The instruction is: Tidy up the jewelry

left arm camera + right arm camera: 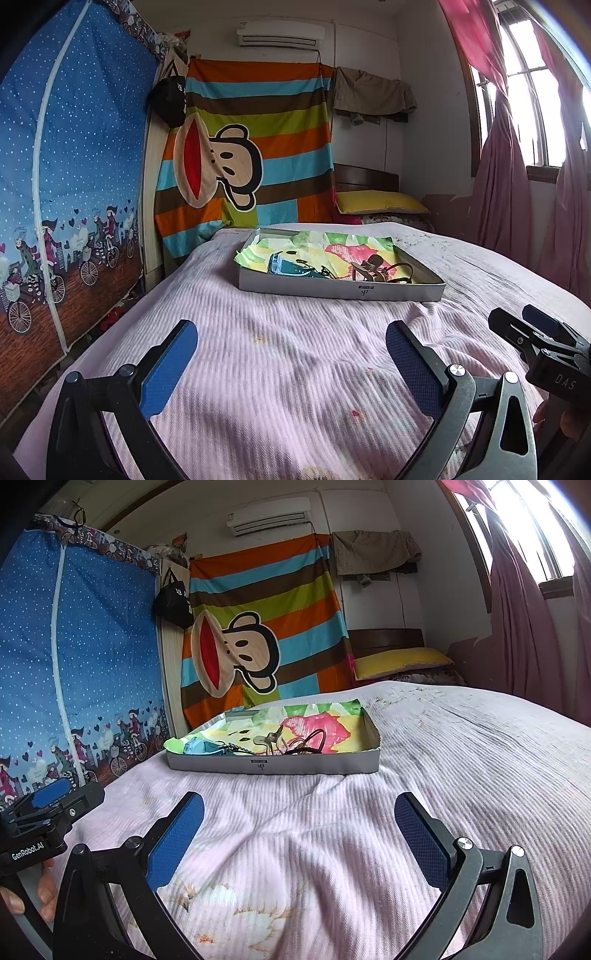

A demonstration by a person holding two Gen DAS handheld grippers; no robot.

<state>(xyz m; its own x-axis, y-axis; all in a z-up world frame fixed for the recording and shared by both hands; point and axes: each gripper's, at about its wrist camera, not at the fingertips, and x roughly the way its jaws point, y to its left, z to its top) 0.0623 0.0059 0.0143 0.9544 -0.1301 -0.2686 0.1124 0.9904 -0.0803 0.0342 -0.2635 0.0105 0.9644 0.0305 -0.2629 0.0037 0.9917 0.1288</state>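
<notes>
The jewelry lies in a shallow grey box [341,290] set on the bed, toward its far middle, with a bright floral cloth [332,251] lining the bottom. At the left end of the box sits a teal watch [291,266]; a dark chain [240,749] trails from it toward the middle, and on the right lies a tangle of brown clips and cords [380,271] too small to sort out. The pink ribbed bedspread [295,369] runs from the box to the near edge, rumpled in front of it. Both tongs hover over this near stretch, well apart from the box: the left tongs [291,363] spread wide with nothing between the blue pads, and the right tongs [299,840] likewise spread wide and empty. Each shows at the edge of the other's view, side by side. Behind the bed hang a striped cartoon-monkey sheet [255,147], a blue dotted wardrobe cover [74,166] at left, and pink curtains [506,192] at right.
</notes>
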